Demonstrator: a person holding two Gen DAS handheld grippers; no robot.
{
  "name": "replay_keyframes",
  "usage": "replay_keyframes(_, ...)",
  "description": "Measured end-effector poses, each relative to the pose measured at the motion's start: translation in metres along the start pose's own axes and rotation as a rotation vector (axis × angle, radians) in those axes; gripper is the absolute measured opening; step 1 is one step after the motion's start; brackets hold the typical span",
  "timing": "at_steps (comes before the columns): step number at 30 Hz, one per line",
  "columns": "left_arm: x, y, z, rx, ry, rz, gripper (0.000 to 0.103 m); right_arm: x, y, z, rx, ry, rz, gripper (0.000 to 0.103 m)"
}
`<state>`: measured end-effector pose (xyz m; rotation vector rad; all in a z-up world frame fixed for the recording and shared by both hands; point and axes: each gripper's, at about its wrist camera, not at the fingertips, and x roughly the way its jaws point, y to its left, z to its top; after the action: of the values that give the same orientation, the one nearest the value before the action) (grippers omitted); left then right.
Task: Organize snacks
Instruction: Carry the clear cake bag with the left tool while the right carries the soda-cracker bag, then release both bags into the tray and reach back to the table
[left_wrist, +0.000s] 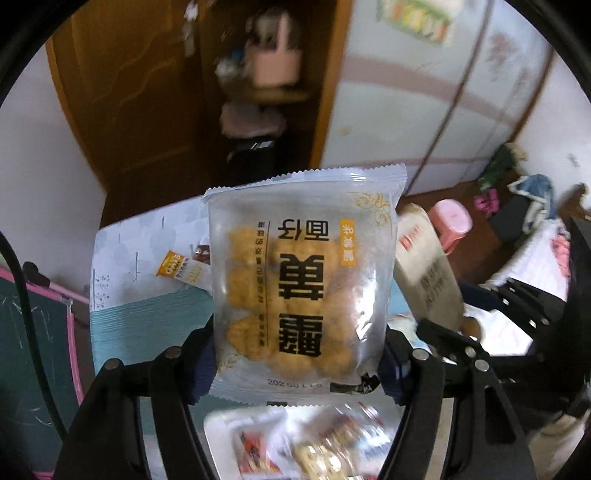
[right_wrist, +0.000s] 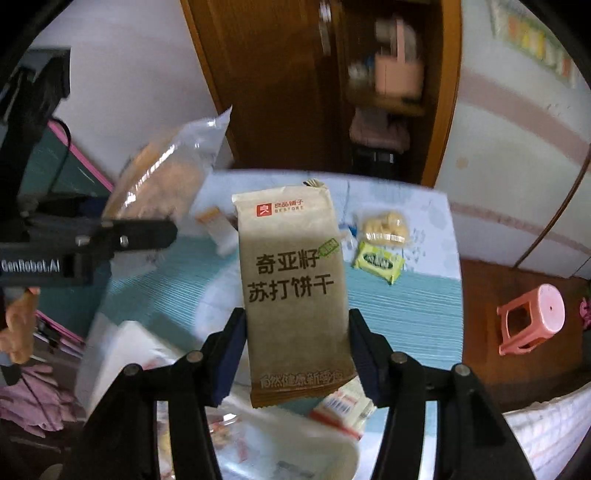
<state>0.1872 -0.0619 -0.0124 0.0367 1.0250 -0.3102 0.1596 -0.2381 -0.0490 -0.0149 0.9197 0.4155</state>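
Item one: clear square plastic packet of golden fried snack, clamped at its lower edges in our left gripper, aloft over the table.

Item two: tall brown paper-look cracker packet, pinched in our right gripper.

Risk, we judge: slick film slipping from edge-only grips, dropping onto the white tray below.

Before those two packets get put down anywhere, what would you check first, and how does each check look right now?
1. Left gripper clamps the clear packet: ok.
2. Right gripper clamps the brown packet: ok.
3. Packets clear of each other: ok, side by side, apart.
4. Both lifted off the table: ok.
5. Room in the white tray below: cannot tell, blurred.
6. Loose snacks still on the table: not ok, the green packet and others remain.
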Motion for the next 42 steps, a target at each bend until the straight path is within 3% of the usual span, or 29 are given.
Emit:
replay_keyframes(4,-0.059,-0.019,-0.050,0.052,-0.134,-0.010,0.070,-0.057,0.026,-0.028,0.040,-0.162,0.037,0.055)
replay_keyframes(7,-0.083,-0.030,-0.089,0.065,-0.225,0.049,0.071,-0.079,0.040,-0.053,0.073,-0.248,0.074,0.055)
replay_keyframes(10,-0.089,-0.038,-0.119,0.050,-0.252,0.085,0.071,-0.091,0.051,-0.073,0.085,-0.297,0.064,0.055)
replay_keyframes(13,-0.085,-0.044,-0.143,0.061,-0.252,0.146,0.071,-0.095,0.059,-0.091,0.084,-0.287,0.066,0.055)
replay_keyframes(16,-0.071,-0.047,-0.162,0.056,-0.200,0.185,0.072,-0.087,0.059,-0.102,0.064,-0.258,0.061,0.055)
replay_keyframes(20,-0.038,-0.038,-0.180,0.007,-0.068,0.185,0.072,-0.072,0.064,-0.125,0.038,-0.199,0.067,0.054)
replay_keyframes(23,-0.017,-0.034,-0.192,0.003,0.017,0.194,0.072,-0.057,0.068,-0.137,0.014,-0.147,0.061,0.040)
replay_keyframes(25,-0.007,-0.033,-0.197,-0.007,0.069,0.193,0.073,-0.048,0.068,-0.144,0.014,-0.117,0.076,0.040)
replay_keyframes(26,-0.003,-0.031,-0.196,-0.012,0.087,0.190,0.080,-0.043,0.068,-0.147,0.007,-0.098,0.075,0.040)
replay_keyframes(31,0.019,-0.030,-0.204,-0.048,0.191,0.160,0.083,-0.029,0.071,-0.160,-0.005,-0.049,0.083,0.041)
replay_keyframes(37,0.030,-0.029,-0.208,-0.083,0.216,0.161,0.084,-0.032,0.059,-0.165,0.032,-0.089,0.097,0.058)
replay_keyframes(42,0.037,-0.030,-0.204,-0.099,0.230,0.150,0.084,-0.029,0.050,-0.165,0.054,-0.092,0.117,0.059)
